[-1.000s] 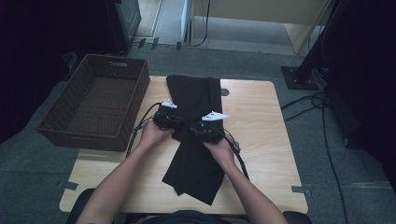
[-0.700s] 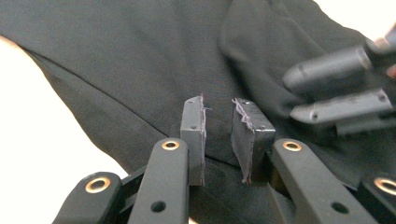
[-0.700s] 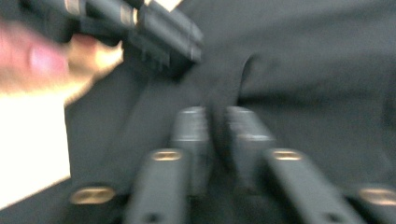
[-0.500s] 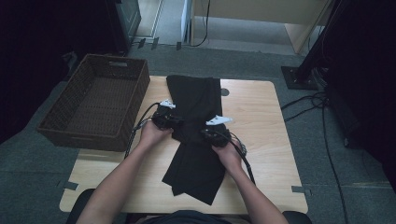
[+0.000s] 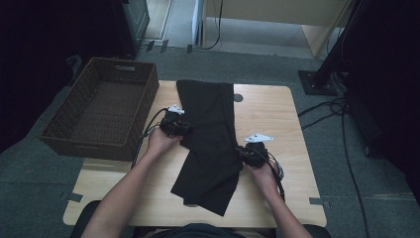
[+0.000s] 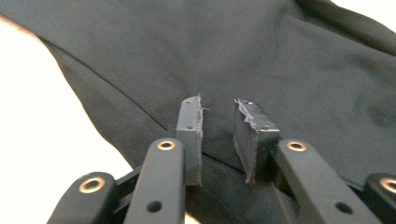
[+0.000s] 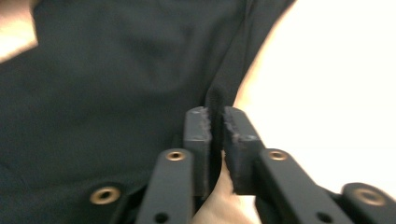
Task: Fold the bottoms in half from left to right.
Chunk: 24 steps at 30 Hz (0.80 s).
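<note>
A black garment (image 5: 208, 129) lies lengthwise on the wooden table (image 5: 270, 114), folded, its near end slanting toward the person. My left gripper (image 5: 186, 130) rests at its left edge; in the left gripper view the garment (image 6: 243, 51) lies under my left gripper (image 6: 218, 106), whose jaws have just been opening and stand apart with nothing pinched. My right gripper (image 5: 240, 151) is at the garment's right edge, nearer the person. In the right gripper view its jaws (image 7: 215, 115) have just been opening to a narrow gap, with the garment's edge (image 7: 93, 88) at the tips.
A brown wicker basket (image 5: 64, 134) stands against the table's left side. A small dark round hole (image 5: 238, 97) marks the table's far part. Cables (image 5: 341, 129) and a black stand base (image 5: 317, 82) lie on the floor at the right.
My right gripper has slid from the middle of the garment to its right edge and closer to the person. The left gripper has stayed where it was.
</note>
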Tool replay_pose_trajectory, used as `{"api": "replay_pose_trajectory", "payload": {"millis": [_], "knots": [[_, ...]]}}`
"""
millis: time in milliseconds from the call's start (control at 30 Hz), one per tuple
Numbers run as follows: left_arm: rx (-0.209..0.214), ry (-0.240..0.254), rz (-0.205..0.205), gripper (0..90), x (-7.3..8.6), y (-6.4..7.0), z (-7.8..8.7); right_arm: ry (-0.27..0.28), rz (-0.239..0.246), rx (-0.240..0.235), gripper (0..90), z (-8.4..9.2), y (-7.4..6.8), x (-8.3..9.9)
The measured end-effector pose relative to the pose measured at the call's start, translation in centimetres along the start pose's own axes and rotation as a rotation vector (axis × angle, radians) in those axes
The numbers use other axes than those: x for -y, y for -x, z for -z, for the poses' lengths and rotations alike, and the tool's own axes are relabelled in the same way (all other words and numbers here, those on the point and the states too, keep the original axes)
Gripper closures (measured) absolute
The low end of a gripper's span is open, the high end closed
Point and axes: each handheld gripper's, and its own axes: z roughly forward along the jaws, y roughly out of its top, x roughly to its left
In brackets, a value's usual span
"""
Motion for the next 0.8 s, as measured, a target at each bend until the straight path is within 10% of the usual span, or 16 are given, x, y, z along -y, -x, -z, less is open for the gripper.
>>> {"api": "replay_pose_trajectory", "payload": {"millis": [167,267,400,567,800], "knots": [[0.009,0.004,0.004,62.7,0.0,0.2,-0.1,0.121,0.043,0.018,62.7,-0.7,-0.9,-1.1],[0.009,0.003,0.006,63.3,0.0,0.2,-0.1,0.105,-0.002,-0.049,62.5,-1.4,-1.6,-2.3],[0.006,-0.002,0.003,65.0,-0.1,0.2,-0.1,0.11,0.051,-0.11,65.9,-2.2,-4.4,-3.4],[0.008,-0.006,0.0,65.6,-0.1,0.2,-0.1,0.129,0.166,-0.069,64.3,-2.1,-7.0,-3.8],[0.0,-0.009,-0.002,66.7,-0.2,0.3,-0.1,0.123,0.133,-0.139,66.5,-0.8,-8.5,-4.2]]}}
